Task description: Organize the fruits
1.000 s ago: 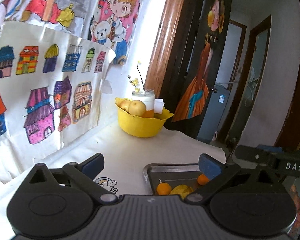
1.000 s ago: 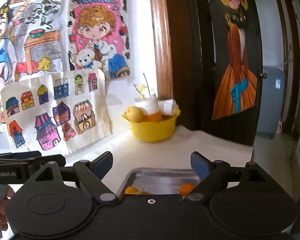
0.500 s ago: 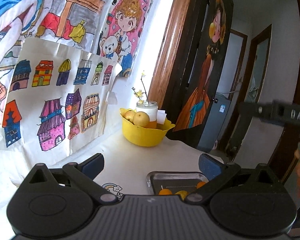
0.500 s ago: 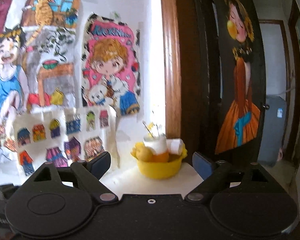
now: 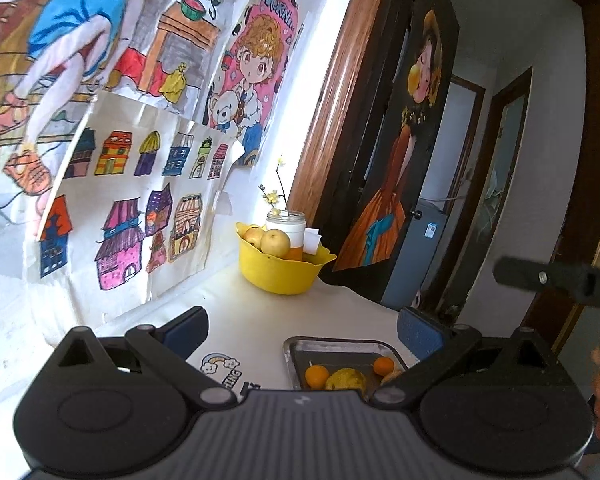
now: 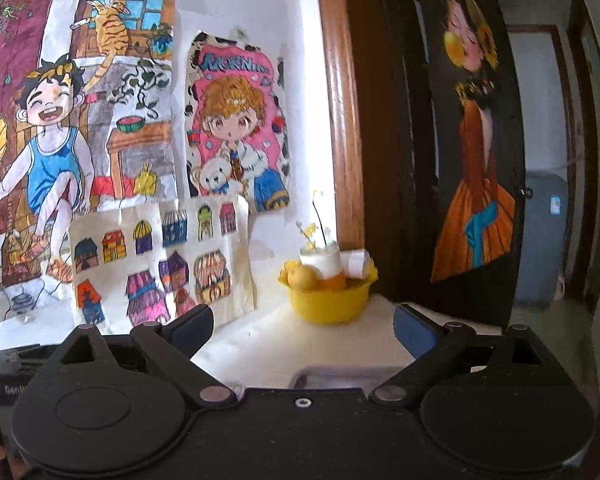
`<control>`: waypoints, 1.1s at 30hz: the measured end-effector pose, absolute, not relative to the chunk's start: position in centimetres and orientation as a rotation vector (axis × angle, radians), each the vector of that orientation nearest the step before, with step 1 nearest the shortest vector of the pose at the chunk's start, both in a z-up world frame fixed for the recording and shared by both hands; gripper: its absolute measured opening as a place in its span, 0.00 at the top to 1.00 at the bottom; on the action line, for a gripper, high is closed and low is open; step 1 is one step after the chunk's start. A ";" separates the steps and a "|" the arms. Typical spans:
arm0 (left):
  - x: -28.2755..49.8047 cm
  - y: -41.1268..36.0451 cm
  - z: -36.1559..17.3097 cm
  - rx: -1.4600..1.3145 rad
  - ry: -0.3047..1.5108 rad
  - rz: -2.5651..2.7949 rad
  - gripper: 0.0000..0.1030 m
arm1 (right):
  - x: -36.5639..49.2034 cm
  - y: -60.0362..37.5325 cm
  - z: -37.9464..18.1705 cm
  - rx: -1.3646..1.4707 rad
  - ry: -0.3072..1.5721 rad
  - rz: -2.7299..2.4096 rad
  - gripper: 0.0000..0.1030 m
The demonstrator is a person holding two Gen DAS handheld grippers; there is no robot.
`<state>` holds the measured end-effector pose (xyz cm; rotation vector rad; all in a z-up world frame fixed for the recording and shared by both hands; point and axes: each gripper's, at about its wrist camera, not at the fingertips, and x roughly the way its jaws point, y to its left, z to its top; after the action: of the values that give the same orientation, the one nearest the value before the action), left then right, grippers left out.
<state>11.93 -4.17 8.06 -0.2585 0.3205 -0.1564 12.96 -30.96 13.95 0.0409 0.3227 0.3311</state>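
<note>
A: Item, left gripper (image 5: 302, 330): jaws apart, nothing between them; against a second ago its view shows more of the wall drawings (image 5: 140, 184) and less of the tray; the yellow bowl (image 5: 284, 272) sits lower in frame.

B: Item, right gripper (image 6: 303, 330): jaws opening, nothing between them; a second ago its view showed the tray's fruit, now only the tray's far rim (image 6: 340, 372) above the gripper body; the yellow bowl (image 6: 328, 300) looks farther off.

A: Item, fruit, near lot: metal tray (image 5: 332, 348) on the white table (image 5: 260, 304), holding two small oranges (image 5: 317, 375) and a yellow-green fruit (image 5: 346, 379), partly hidden by the gripper body.

B: Item, fruit, far lot: two pale round fruits (image 5: 274, 242) in the bowl at the table's far end, beside a white jar (image 5: 290, 228) with a flowering twig.

A: Edges: wall with drawings close along the left; table's right edge drops off just right of the tray; dark door with a painted figure (image 5: 404, 184) behind the bowl.

B: Open room: bare tabletop between tray and bowl; doorway and hall to the far right; the right gripper's side (image 5: 560, 280) crosses the left view's right margin.
</note>
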 end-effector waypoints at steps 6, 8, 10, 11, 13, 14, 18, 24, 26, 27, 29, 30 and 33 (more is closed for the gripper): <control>9.2 -4.8 6.7 -0.230 0.327 -0.166 0.00 | 8.9 -31.3 12.0 0.069 0.352 0.320 0.03; 8.2 -5.0 6.1 -0.226 0.330 -0.170 0.01 | 7.4 -31.3 11.3 0.070 0.351 0.317 0.02; 7.3 -5.1 5.5 -0.219 0.325 -0.172 0.01 | 6.2 -31.3 10.5 0.063 0.345 0.312 0.01; 6.8 -5.2 5.2 -0.216 0.321 -0.168 0.01 | 5.6 -31.3 10.0 0.061 0.341 0.306 0.01; 5.9 -5.2 4.6 -0.218 0.322 -0.158 0.00 | 4.5 -31.4 9.2 0.061 0.342 0.296 0.01; 5.5 -5.2 4.3 -0.222 0.324 -0.156 0.00 | 4.0 -31.4 8.7 0.057 0.342 0.295 0.01; 4.0 -5.1 3.3 -0.216 0.325 -0.135 0.00 | 2.3 -31.4 7.0 0.040 0.335 0.280 0.01; 2.0 -4.7 1.8 -0.150 0.305 -0.056 0.00 | 0.4 -31.1 4.6 0.028 0.338 0.256 0.01; 1.5 -4.4 1.3 -0.144 0.309 -0.038 0.00 | 0.0 -30.8 3.8 0.018 0.348 0.252 0.01; 1.3 -4.3 1.2 -0.145 0.311 -0.031 0.00 | -0.1 -30.7 3.4 0.019 0.352 0.251 0.01; 0.8 -4.1 0.8 -0.148 0.313 -0.020 0.00 | -0.5 -30.5 2.7 0.024 0.355 0.249 0.01; 0.6 -4.2 0.7 -0.146 0.314 -0.018 0.00 | -0.7 -30.3 2.3 0.024 0.355 0.246 0.01; 0.0 -4.2 0.1 -0.125 0.326 -0.014 0.00 | -1.2 -30.1 1.2 0.036 0.360 0.224 0.01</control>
<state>-0.05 -4.20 0.06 -0.1249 0.3257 -0.0143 -1.21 -30.08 1.23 0.0358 0.3602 0.2236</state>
